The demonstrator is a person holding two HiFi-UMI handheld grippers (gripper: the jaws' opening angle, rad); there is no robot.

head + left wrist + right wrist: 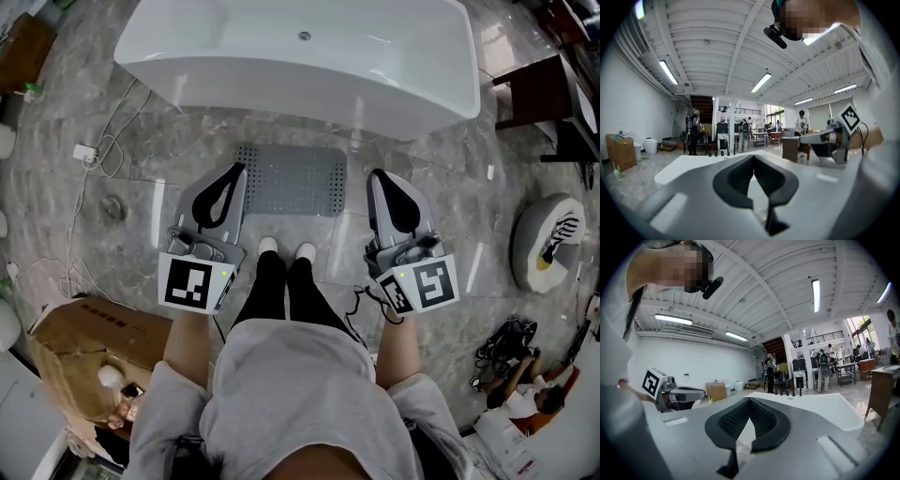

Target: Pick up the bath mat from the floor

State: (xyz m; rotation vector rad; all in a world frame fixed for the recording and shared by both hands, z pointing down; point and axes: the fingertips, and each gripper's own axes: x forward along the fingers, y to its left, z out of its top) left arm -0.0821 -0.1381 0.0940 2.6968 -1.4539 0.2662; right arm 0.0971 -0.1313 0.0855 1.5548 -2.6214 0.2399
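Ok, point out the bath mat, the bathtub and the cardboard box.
bath mat (295,178), head view, the middle of its dotted grey surface.
bathtub (300,94), head view, its near outer wall.
cardboard box (84,337), head view, its brown top.

In the head view the left tongs (240,171) overlap the left edge of the bath mat (292,178) and the right tongs (373,174) cover its right edge, so we cannot tell whether either touches it. The bathtub (300,56) is cut off by the top edge. The person's torso and legs hide all but the toes of the shoes (268,246). The cardboard box (80,342) sits partly behind a sleeve, and we cannot make out its contents. In the right gripper view only a sliver of perforated mat shows under the tongs. In the left gripper view the people far back (693,131) are too small to describe.
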